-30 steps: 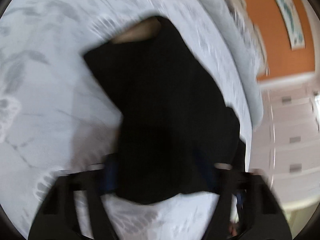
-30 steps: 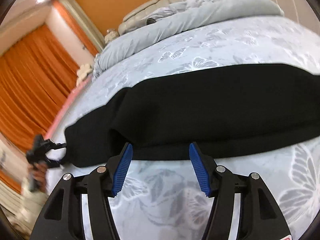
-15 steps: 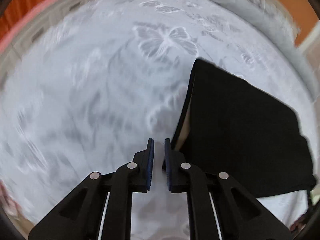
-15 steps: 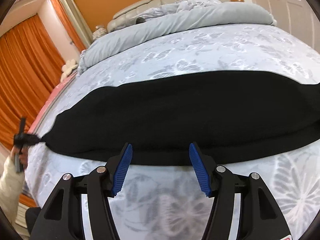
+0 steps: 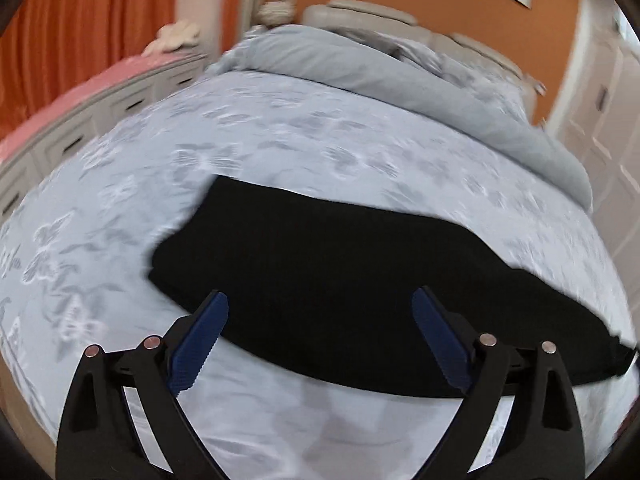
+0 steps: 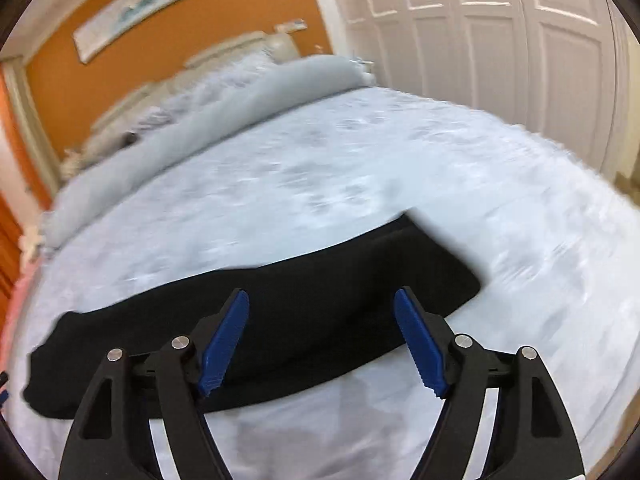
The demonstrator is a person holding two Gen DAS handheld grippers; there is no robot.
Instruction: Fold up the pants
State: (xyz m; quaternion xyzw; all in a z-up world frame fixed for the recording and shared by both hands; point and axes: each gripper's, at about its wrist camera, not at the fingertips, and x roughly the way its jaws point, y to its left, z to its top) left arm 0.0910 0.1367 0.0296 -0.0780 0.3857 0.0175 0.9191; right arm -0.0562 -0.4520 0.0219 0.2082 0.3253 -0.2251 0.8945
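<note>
The black pants (image 5: 340,276) lie flat in a long folded strip across the bed's pale butterfly-print cover (image 5: 280,152). My left gripper (image 5: 322,320) is open and empty, hovering just in front of the strip's near edge toward its left end. The pants also show in the right wrist view (image 6: 280,320). My right gripper (image 6: 322,320) is open and empty, hovering above the near edge toward the strip's right end.
A rolled grey duvet (image 5: 400,76) and the headboard lie at the far end of the bed. White wardrobe doors (image 6: 500,40) stand along the right. A pink-topped drawer unit (image 5: 80,96) and orange curtains are on the left.
My left gripper was shut half a second ago and is now open; it swung round to face the pants from the front. My right gripper stayed open and turned toward the strip's right end.
</note>
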